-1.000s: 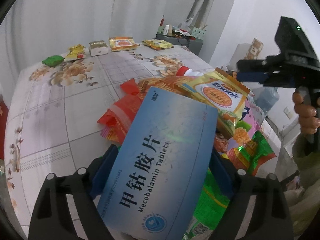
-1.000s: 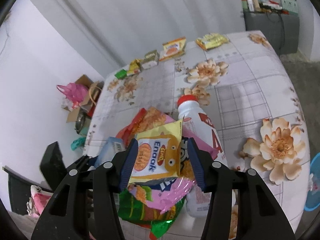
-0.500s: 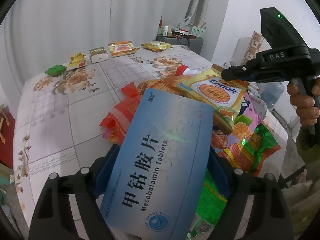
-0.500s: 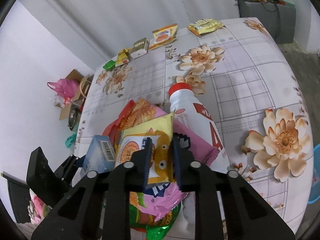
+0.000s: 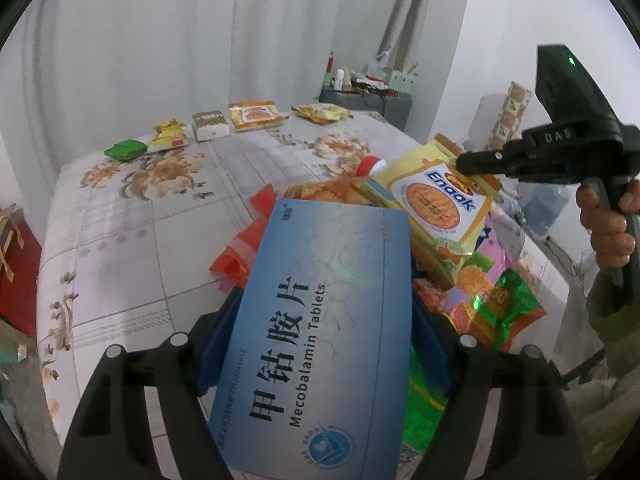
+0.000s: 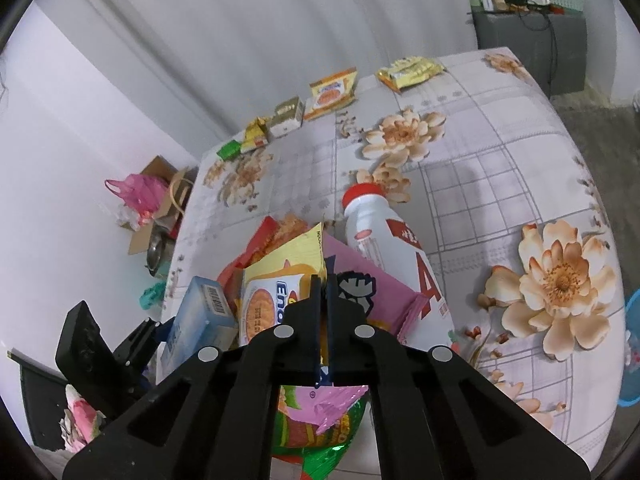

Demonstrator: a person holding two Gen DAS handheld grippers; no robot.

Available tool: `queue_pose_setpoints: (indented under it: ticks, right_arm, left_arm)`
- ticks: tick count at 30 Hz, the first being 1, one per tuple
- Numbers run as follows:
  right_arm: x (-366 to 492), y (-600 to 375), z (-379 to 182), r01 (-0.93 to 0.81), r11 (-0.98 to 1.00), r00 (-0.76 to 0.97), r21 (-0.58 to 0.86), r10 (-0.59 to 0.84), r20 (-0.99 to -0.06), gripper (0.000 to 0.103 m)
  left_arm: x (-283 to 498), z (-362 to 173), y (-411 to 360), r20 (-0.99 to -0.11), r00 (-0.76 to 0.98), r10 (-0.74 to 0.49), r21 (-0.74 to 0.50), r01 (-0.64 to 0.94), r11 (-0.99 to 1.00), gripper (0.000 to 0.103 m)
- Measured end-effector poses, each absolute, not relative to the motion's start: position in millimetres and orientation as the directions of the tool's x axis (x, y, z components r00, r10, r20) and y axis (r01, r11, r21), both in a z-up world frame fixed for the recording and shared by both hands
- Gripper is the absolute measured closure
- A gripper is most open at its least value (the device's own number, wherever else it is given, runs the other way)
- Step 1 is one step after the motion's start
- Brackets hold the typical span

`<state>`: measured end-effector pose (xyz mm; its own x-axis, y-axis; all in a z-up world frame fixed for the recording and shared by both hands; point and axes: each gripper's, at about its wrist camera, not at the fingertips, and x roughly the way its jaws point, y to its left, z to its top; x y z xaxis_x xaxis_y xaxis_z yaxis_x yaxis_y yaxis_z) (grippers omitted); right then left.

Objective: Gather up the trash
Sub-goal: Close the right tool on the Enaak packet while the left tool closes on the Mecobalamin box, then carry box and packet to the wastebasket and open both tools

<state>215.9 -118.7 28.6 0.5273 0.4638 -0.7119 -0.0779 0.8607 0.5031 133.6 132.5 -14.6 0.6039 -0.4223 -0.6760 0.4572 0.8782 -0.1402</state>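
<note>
Floral tablecloth (image 6: 500, 152) under piled wrappers. Right gripper (image 6: 323, 280) pinches the yellow Enaak packet (image 5: 440, 204); left gripper (image 5: 324, 344), closing, seemingly grips the blue tablet box (image 5: 320, 328). Lifting could snag neighbouring wrappers.

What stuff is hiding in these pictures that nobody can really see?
- Wrappers under the blue tablet box: left wrist view, covered by the box.
- Lower half of the white bottle: right wrist view, behind the pink wrapper.
- Print on the far snack packets: both views, too small.
- Green wrapper: right wrist view, hidden by the right gripper.
</note>
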Motion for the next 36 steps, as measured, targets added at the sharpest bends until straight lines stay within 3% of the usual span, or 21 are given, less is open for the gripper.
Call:
queue_pose_setpoints:
  ticks: [21, 27, 36]
  right_arm:
    - [189.8, -153.8, 54.2, -0.095, 0.771, 0.617, 0.629, 0.542, -0.571, 0.102]
    - [171.1, -177.2, 61.0, -0.059, 0.764, 0.676, 0.643, 0.505, -0.537, 0.102]
    - [122.8, -244.7, 53.6, 0.051, 0.725, 0.765, 0.686, 0.414, -0.494, 0.102]
  left_arm:
    - [117.6, 41.2, 157.0, -0.527, 0.721, -0.451, -0.240, 0.383, 0.892, 0.028]
    - [117.3, 57.1, 150.4, -0.474, 0.735, -0.485, -0.281, 0.395, 0.874, 0.028]
    - [127.8, 68.9, 88.9, -0.481, 0.665, -0.571, -0.283, 0.499, 0.819, 0.029]
